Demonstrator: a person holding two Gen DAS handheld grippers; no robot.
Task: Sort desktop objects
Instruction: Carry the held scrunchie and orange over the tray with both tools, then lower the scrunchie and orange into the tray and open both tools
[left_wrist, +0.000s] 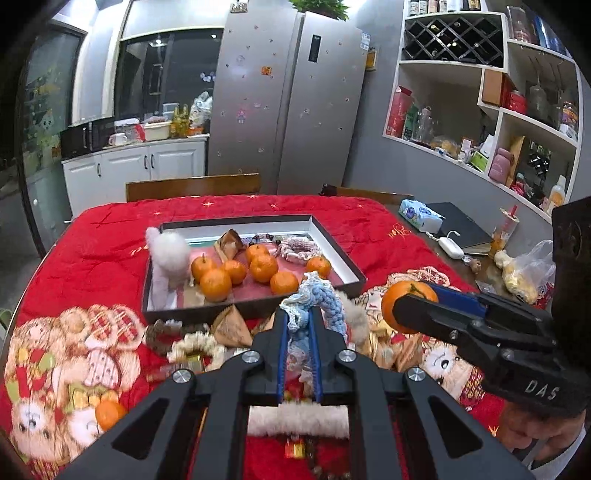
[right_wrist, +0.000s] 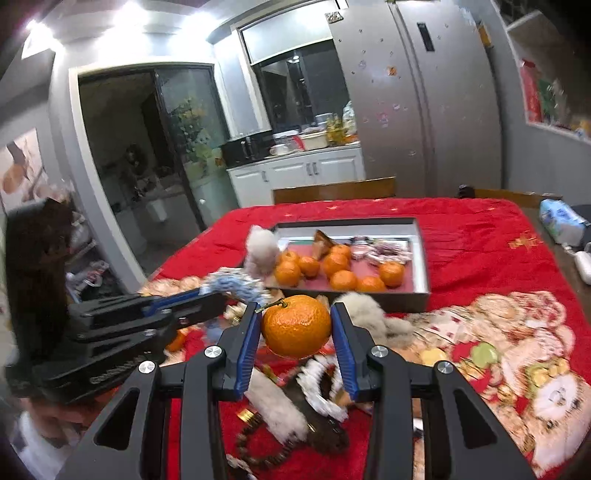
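Observation:
My left gripper (left_wrist: 298, 325) is shut on a blue-and-white knitted rope ring (left_wrist: 314, 295), held above the table just in front of the dark tray (left_wrist: 251, 308). My right gripper (right_wrist: 297, 325) is shut on an orange tangerine (right_wrist: 296, 326), also lifted; it shows in the left wrist view (left_wrist: 404, 304) at the right, and the rope ring shows in the right wrist view (right_wrist: 236, 284). The tray (right_wrist: 421, 254) holds several tangerines (left_wrist: 263, 267), a white fluffy toy (left_wrist: 168, 254), a paper packet (left_wrist: 229, 243) and a pink knitted ring (left_wrist: 297, 249).
Loose items lie on the red cloth in front of the tray: a cream knitted ring (left_wrist: 195, 347), paper packets (left_wrist: 231, 326), a lone tangerine (left_wrist: 109, 413), a fur band (left_wrist: 297, 419), a bead bracelet (right_wrist: 258, 446). A tissue pack (left_wrist: 419, 214) and notebook (left_wrist: 458, 225) lie at the right.

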